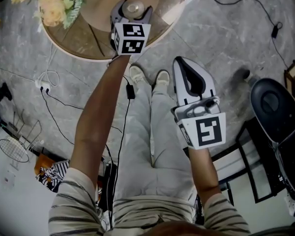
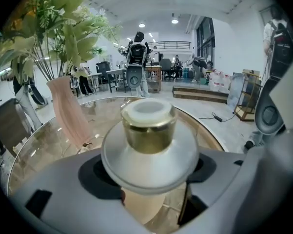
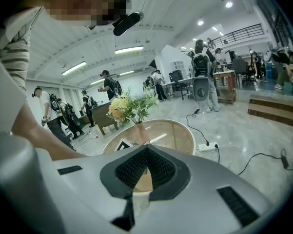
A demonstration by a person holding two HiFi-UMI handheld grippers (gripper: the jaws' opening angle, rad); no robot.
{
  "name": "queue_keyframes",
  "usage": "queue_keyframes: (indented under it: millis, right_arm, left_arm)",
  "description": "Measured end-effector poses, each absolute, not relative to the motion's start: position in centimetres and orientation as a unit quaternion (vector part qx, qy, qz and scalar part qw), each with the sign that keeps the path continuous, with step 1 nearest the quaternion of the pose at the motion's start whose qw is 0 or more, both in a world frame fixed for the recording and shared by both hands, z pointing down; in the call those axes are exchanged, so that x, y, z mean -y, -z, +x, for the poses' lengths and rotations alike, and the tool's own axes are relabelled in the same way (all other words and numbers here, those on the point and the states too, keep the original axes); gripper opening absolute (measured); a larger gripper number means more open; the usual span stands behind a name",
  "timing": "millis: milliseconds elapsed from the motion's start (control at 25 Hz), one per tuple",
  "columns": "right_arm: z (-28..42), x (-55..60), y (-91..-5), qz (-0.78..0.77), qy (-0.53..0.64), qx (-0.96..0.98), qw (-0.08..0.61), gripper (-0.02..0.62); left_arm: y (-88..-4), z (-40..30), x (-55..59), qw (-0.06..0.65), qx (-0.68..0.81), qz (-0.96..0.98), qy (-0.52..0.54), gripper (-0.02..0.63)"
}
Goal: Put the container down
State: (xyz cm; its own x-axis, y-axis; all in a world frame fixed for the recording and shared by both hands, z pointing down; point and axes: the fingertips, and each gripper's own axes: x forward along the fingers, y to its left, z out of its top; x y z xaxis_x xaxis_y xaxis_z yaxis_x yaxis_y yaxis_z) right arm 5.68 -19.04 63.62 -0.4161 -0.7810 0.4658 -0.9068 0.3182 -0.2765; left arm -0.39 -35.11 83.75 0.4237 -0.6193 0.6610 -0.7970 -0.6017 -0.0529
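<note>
**While the left tongs carry the container over the desk, the right sits out**

Left tongs (image 1: 132,11) are clamped on the container (image 2: 148,130). The jaws stand wide because the body is wide, and they grip just under the flared shoulder, with the gold cap (image 2: 149,126) pointing up. Gripping under the flare makes sense to me: the shoulder rests over the jaws, so the container can't slide down through them.

The arm is stretched forward so the container hangs over the round glass desk (image 1: 83,38), near its front edge. It sits to the right of the flowers (image 1: 51,6) and well apart from them, so that patch looks free for setting down.

Can't say whether the base touches the glass; the jaws block that part in the left gripper view. It looks a bit above.

Right tongs (image 1: 184,68) are closed with nothing between them. They sit near my body over the floor (image 1: 226,38), out of the way. My judgement is that this is a one-hand job.

Next: lower until it seats, then open.
</note>
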Motion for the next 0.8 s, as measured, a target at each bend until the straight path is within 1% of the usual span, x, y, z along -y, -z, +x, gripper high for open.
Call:
queue_keyframes:
  millis: [120, 200, 240, 400, 560, 800]
  right_arm:
    - [5.5, 19.2, -63.1, 0.525, -0.252, 0.804, 0.121, 0.009]
    - [5.4, 19.1, -62.8, 0.525, -0.250, 0.804, 0.121, 0.009]
    - [5.4, 18.9, -62.7, 0.525, -0.250, 0.805, 0.122, 0.009]
    - [5.3, 18.7, -62.4, 0.522, -0.247, 0.807, 0.124, 0.009]
    - [5.5, 18.2, -62.0, 0.523, -0.243, 0.807, 0.127, 0.009]
    - [6.4, 17.8, -60.7, 0.532, -0.231, 0.804, 0.130, 0.009]
  left_arm:
    - [-83.8, -0.2, 35.0, 0.136, 0.418, 0.837, -0.325, 0.358]
    - [-83.7, 0.1, 34.9, 0.143, 0.413, 0.840, -0.323, 0.393]
    - [-83.7, 0.2, 34.8, 0.148, 0.412, 0.840, -0.322, 0.400]
    - [-83.5, -0.2, 34.8, 0.161, 0.417, 0.836, -0.319, 0.403]
    - [-82.8, -0.6, 34.3, 0.159, 0.416, 0.835, -0.324, 0.403]
    - [-80.5, -1.4, 34.0, 0.168, 0.428, 0.831, -0.314, 0.403]
